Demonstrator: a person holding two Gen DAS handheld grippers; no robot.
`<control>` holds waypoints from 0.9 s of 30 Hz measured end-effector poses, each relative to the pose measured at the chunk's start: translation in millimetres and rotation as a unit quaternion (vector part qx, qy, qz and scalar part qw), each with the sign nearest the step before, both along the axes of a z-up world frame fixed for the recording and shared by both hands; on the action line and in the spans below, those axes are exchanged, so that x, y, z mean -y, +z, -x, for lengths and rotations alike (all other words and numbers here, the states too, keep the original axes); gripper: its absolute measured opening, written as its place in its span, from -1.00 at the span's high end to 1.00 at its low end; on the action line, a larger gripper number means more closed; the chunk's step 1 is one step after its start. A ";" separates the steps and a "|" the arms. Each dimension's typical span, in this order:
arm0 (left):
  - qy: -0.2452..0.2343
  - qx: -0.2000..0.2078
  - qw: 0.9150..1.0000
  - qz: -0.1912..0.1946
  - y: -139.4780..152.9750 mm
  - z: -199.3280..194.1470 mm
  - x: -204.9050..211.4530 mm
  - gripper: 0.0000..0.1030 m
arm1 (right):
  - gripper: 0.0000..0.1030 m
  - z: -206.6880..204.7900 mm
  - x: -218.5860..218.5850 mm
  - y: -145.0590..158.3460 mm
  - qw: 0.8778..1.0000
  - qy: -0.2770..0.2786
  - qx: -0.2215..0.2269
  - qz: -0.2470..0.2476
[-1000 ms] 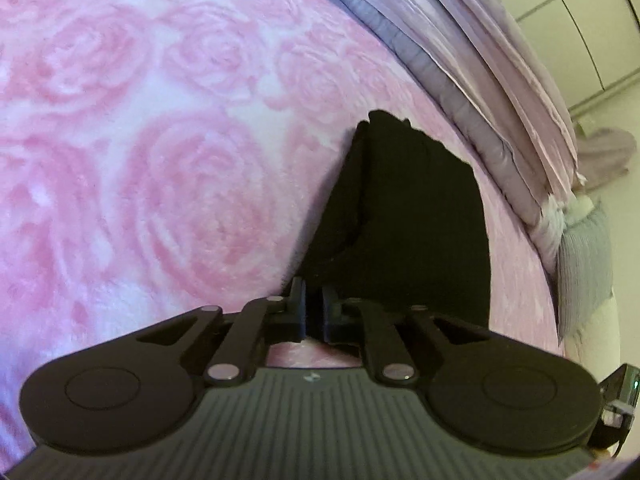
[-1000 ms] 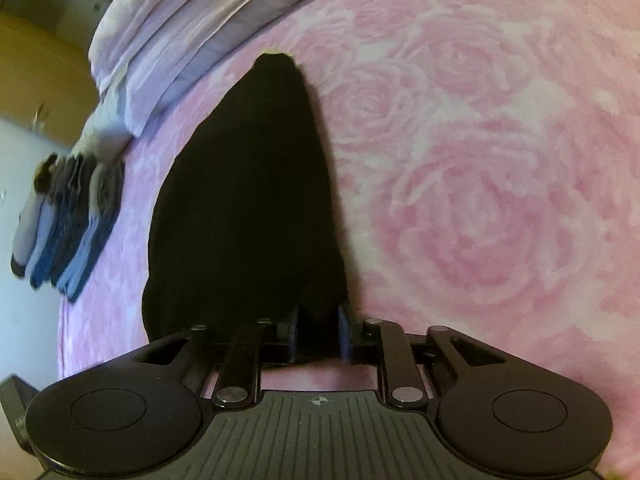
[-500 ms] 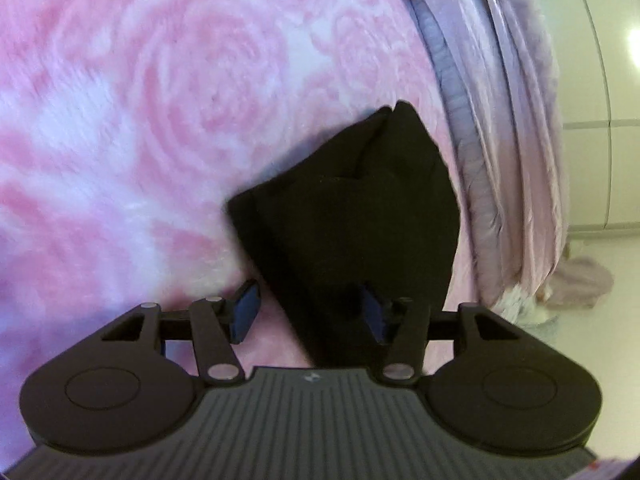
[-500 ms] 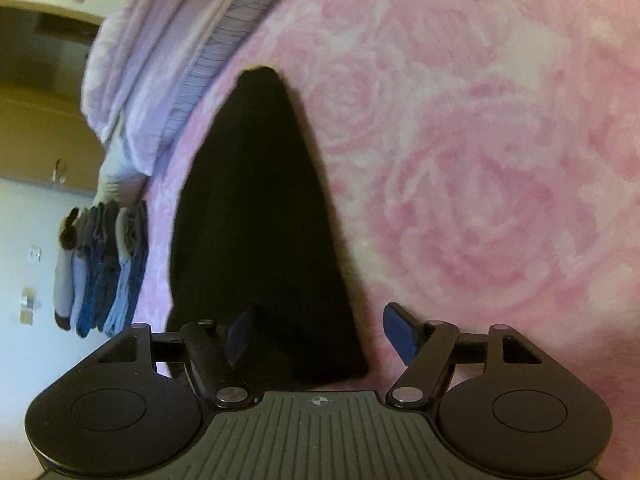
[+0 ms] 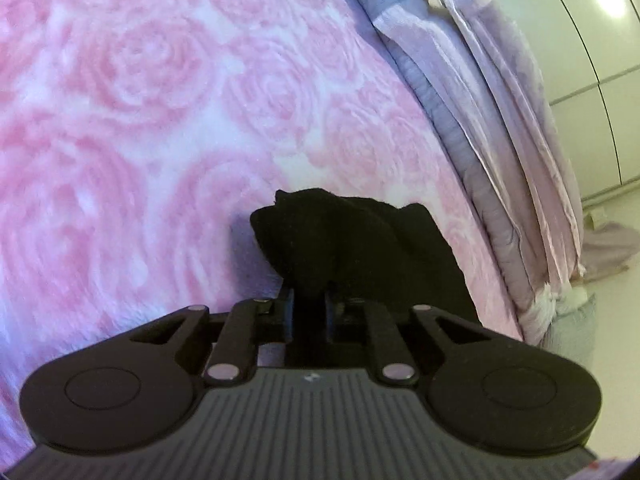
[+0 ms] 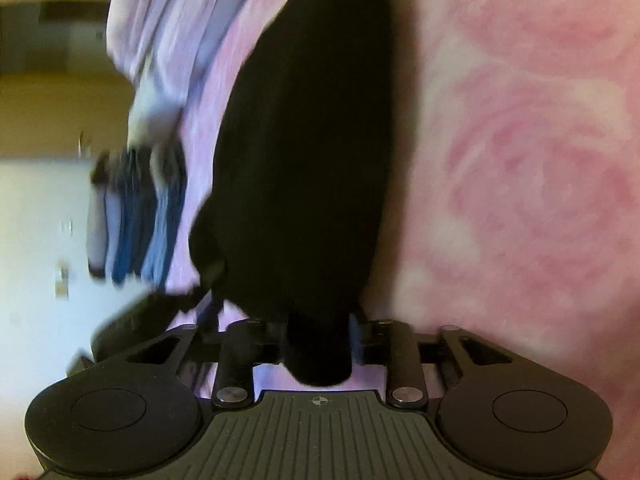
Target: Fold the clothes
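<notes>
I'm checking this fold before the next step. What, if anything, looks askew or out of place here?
The black garment on the pink rose blanket is bunched and lumpy at the end nearest the left tongs, not flat. Both tongs have just been closing, with cloth between them; the right tongs pinch a thick wad. Nothing looks spilled or damaged.

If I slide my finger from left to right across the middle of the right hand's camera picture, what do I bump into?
Stack of folded blue and grey clothes → black garment → pink rose blanket.
</notes>
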State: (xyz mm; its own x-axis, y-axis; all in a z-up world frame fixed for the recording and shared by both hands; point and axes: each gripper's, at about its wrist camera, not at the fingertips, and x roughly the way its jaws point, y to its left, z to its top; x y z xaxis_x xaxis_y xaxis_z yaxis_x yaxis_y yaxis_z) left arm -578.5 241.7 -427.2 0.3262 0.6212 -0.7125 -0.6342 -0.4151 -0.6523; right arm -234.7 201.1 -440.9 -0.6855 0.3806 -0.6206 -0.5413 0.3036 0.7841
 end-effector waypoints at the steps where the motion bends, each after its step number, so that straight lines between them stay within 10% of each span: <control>1: -0.008 0.001 1.000 0.002 0.9 -0.4 1.1 0.66 | 0.10 -1.7 -5.5 1.9 1.000 0.015 0.014 0.000; 8: 0.003 0.073 0.997 0.021 -12.0 -19.0 44.1 0.07 | -0.54 -85.0 -49.2 14.4 0.996 -0.048 0.067 -0.045; 14: 0.029 0.158 0.987 0.021 -38.6 -39.8 51.2 0.25 | -0.53 -110.2 -101.2 -33.3 0.994 -0.101 -0.035 -0.022; 16: 0.031 0.165 0.986 0.020 -41.2 -37.2 47.8 0.70 | 0.56 -107.2 -106.0 -33.2 0.995 -0.095 -0.031 -0.030; 17: 0.026 0.163 0.986 0.019 -39.8 -34.5 45.7 0.78 | 0.70 -102.1 -105.8 -35.6 0.996 -0.084 -0.030 -0.023; 27: 0.002 0.028 1.000 0.000 -5.7 41.4 14.7 0.83 | 0.68 -35.1 -23.8 7.3 0.993 -0.114 -0.012 0.034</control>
State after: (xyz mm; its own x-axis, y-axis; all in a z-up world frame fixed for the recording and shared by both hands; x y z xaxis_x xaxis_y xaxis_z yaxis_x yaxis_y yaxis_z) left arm -619.9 227.0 -432.9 0.3628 0.6231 -0.6929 -0.5958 -0.4166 -0.6866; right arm -199.6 225.0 -433.6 -0.6013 0.4851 -0.6349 -0.4343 0.4685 0.7693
